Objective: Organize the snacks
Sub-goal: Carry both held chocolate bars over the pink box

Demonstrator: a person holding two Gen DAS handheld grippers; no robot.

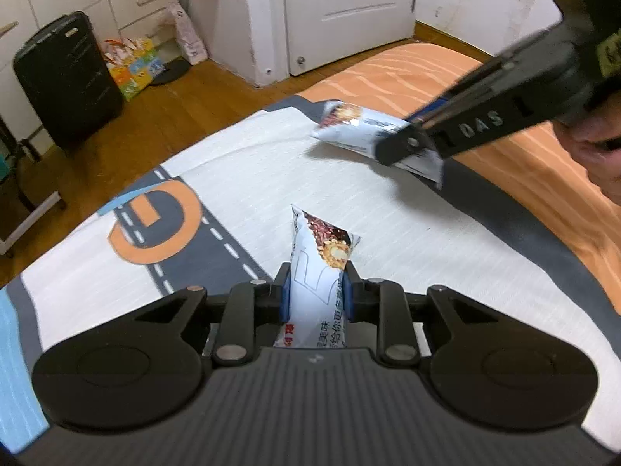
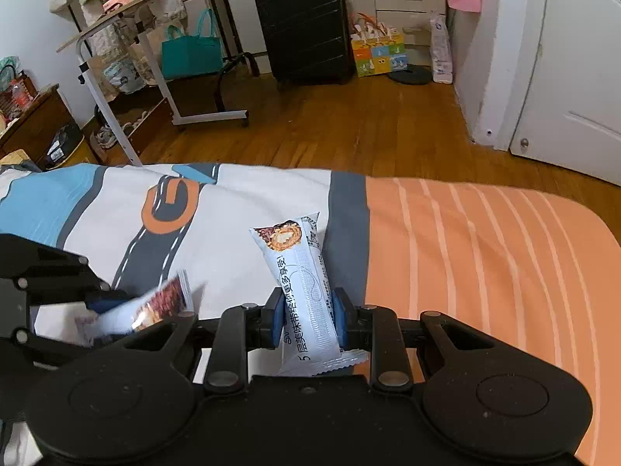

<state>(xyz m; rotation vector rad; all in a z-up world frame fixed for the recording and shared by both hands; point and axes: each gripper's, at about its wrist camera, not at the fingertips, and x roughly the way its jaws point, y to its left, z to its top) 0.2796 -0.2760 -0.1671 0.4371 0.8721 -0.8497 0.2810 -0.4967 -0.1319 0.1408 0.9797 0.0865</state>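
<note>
Two white snack bar packets with a chocolate-nut picture are each held over the bed. My left gripper [image 1: 316, 293] is shut on one packet [image 1: 324, 252], its blue pads pressing the packet's middle, picture end pointing away. My right gripper [image 2: 306, 310] is shut on the other packet [image 2: 297, 260] the same way. In the left wrist view the right gripper [image 1: 411, 141] comes in from the upper right, gripping its packet [image 1: 355, 128] just above the cover. In the right wrist view the left gripper [image 2: 103, 303] shows at the left with its blurred packet [image 2: 155, 306].
The bed cover is white with a grey road print [image 1: 240, 178] on the left and orange stripes [image 2: 485, 256] on the right. Past the bed edge lie wooden floor, a black suitcase [image 2: 306, 27], a rolling side table [image 2: 128, 27], a colourful box [image 2: 378, 56] and a white door [image 1: 349, 11].
</note>
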